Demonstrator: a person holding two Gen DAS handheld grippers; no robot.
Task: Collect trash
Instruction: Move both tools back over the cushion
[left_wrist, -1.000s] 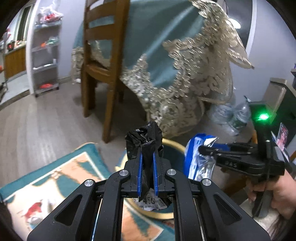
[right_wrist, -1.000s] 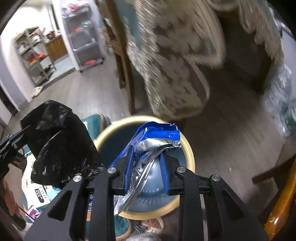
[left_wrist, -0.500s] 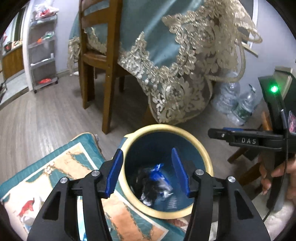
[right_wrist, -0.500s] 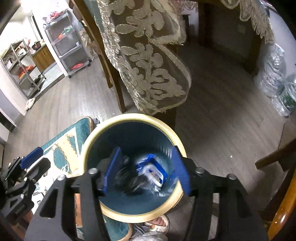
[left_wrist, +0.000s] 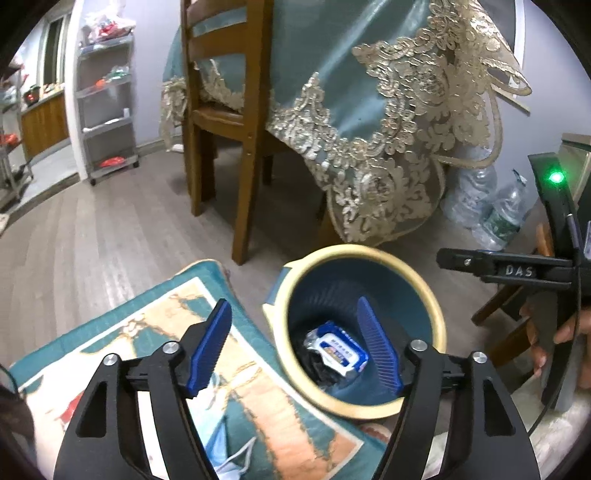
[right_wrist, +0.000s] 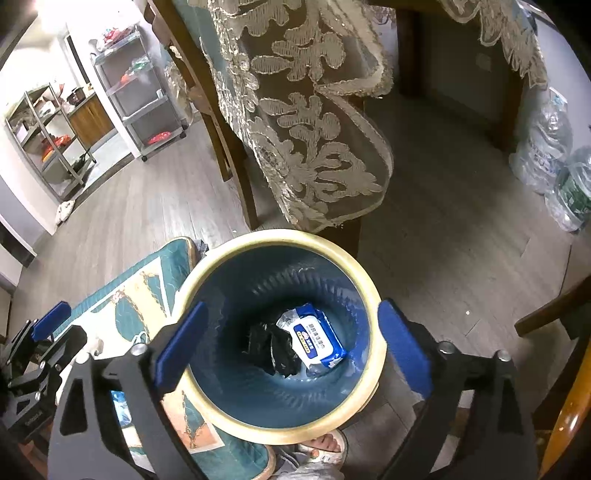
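The waste bin stands on the floor, before the hanging tablecloth. In it, the wet-wipes pack lies right of the crumpled bag. A rug lies left of the bin; water bottles stand far right.

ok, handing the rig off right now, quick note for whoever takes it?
Left claw: opening, nothing between its fingers, beside and above the bin.
Right claw: opening wide, nothing between its fingers, directly over the bin.
Blue wipes packet and black plastic bag lie at the bin's bottom.
Done: both pieces are binned.
Left: look around for more trash, perhaps the crumpled bottles by the wall; the white face mask on the patterned mat may count too.
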